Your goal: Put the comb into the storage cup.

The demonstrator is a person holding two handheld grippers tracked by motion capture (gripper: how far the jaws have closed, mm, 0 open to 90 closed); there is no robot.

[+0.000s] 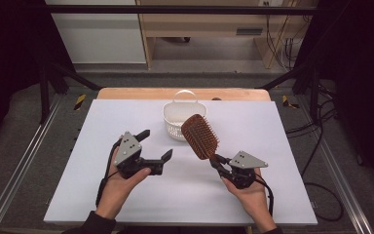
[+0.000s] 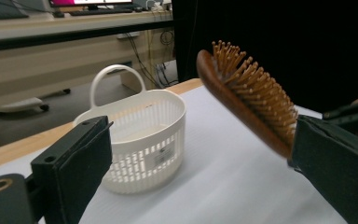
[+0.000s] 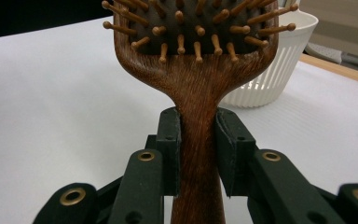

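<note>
Hairbrush (image 1: pixel 200 136) is off the tabletop (image 1: pixel 126 200) — right tongs (image 1: pixel 217 164) clamp its handle, head raised just beside the white basket (image 1: pixel 173 117). Left tongs (image 1: pixel 157 145) gape empty. Dropping it in looks like what's left.

A lab is showing here: black curtains (image 1: pixel 360 73) are enclosing a framed table (image 1: pixel 126 195), with cables (image 1: pixel 277 44) trailing and a desk (image 2: pixel 51 28) carrying monitors behind.

Right hand-held gripper (image 1: pixel 217 163) clamps hairbrush (image 1: pixel 200 136) near basket (image 1: pixel 184 117)
</note>
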